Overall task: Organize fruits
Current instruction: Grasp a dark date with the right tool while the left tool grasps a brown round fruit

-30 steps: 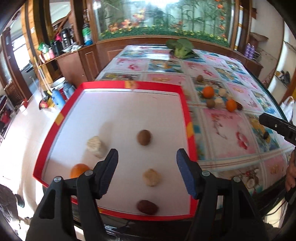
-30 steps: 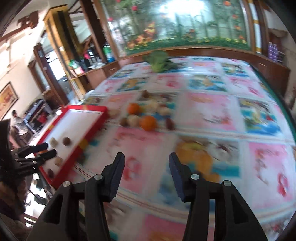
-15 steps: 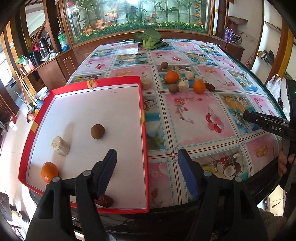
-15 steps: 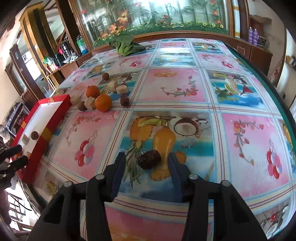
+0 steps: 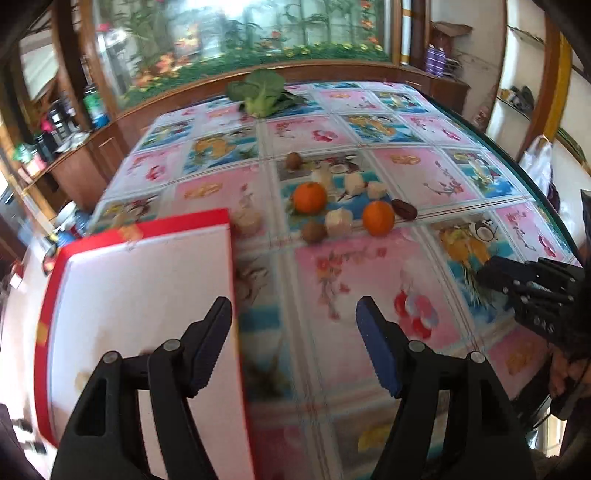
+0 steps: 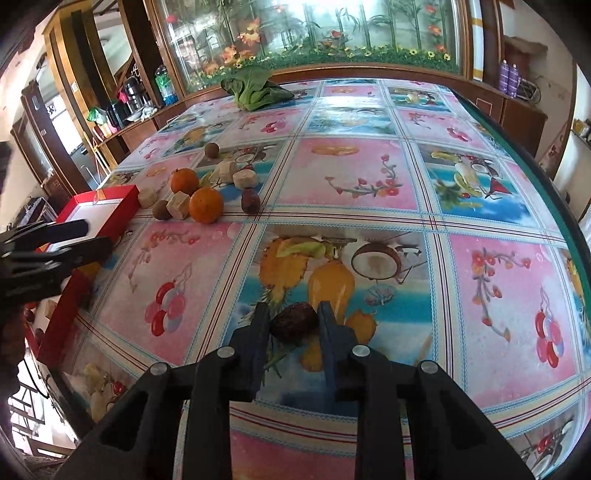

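Note:
My right gripper [image 6: 293, 314] is low over the table, its jaws closing, and its pads touch both sides of a dark brown wrinkled fruit [image 6: 295, 322] resting on the patterned cloth. My left gripper [image 5: 291, 310] hangs open and empty above the right rim of the red tray [image 5: 147, 229]. A pile of fruits lies further back: two oranges [image 5: 309, 197] [image 5: 378, 218], pale cubes [image 5: 338, 221], small brown round fruits [image 5: 314, 232] and another dark fruit [image 5: 404, 209]. The right gripper [image 5: 491, 273] also shows at the right edge of the left wrist view.
A leafy green vegetable [image 6: 255, 88] lies at the table's far edge. The table's green-edged rim [image 6: 554, 192] curves along the right. A wooden cabinet with a planted glass case [image 6: 332, 33] stands behind, and a counter with bottles [image 6: 125, 99] is at the left.
My left gripper has swung right, from over the tray's middle to its right rim. The right gripper came down over the dark fruit and its jaws narrowed onto it.

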A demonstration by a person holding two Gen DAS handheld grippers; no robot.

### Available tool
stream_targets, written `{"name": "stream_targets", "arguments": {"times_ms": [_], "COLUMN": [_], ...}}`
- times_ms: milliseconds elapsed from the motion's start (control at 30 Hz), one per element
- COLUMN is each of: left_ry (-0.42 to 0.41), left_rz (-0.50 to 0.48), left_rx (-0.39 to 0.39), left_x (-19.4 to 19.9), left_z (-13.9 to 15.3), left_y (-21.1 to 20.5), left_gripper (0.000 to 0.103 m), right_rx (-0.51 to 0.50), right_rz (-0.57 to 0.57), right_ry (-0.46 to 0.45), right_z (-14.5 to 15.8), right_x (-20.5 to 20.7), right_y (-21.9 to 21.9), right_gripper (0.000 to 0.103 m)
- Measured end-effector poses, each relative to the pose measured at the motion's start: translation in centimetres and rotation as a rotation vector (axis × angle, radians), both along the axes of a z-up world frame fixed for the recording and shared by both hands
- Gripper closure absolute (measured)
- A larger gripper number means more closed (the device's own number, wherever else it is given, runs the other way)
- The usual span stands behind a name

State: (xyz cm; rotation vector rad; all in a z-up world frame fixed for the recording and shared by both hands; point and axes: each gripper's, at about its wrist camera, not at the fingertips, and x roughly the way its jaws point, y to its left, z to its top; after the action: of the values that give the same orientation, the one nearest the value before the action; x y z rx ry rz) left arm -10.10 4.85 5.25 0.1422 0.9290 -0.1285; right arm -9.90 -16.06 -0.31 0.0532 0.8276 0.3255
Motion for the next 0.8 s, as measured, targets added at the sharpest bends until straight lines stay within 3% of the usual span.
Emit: {"name": "stream_targets", "arguments": {"times_ms": [167, 233, 333, 467, 700, 800], "left_ry": [0.082, 0.102, 0.138, 0.152, 0.164, 0.16], "left_rz": [-0.03, -0.041, -0.068, -0.095, -0.145, -0.144], "left_rx": [0.052, 0.081, 0.093, 0.072, 0.036, 0.016], "left_x": [5.0, 6.3, 7.9, 9.3, 10.1, 10.0], "left_z": [-1.9, -2.4, -3.3, -3.5, -3.5, -3.6], "left_y": [-0.5, -0.8, -1.1, -1.3, -2.1, -2.0], "left_gripper": [0.039, 0.047, 0.048, 0.051, 0.079, 0.079], "right_rx": [0.045, 0.052, 0.066, 0.099, 0.103, 0.1], "right_rz": [0.022, 0.033, 0.042, 0.05, 0.053, 0.053], "right_ry": [0.01, 0.012, 0.015, 0.025, 0.027, 0.026], "right_z": [0.0, 0.0, 0.0, -0.1, -0.1, -0.1], "right_x": [0.1, 0.1, 0.2, 0.3, 0.3, 0.3], "right_y": [-0.3, -0.2, -0.3, -0.6, -0.6, -0.6], "right_gripper": [0.078, 0.078, 0.078, 0.078, 0.078, 0.078]}}
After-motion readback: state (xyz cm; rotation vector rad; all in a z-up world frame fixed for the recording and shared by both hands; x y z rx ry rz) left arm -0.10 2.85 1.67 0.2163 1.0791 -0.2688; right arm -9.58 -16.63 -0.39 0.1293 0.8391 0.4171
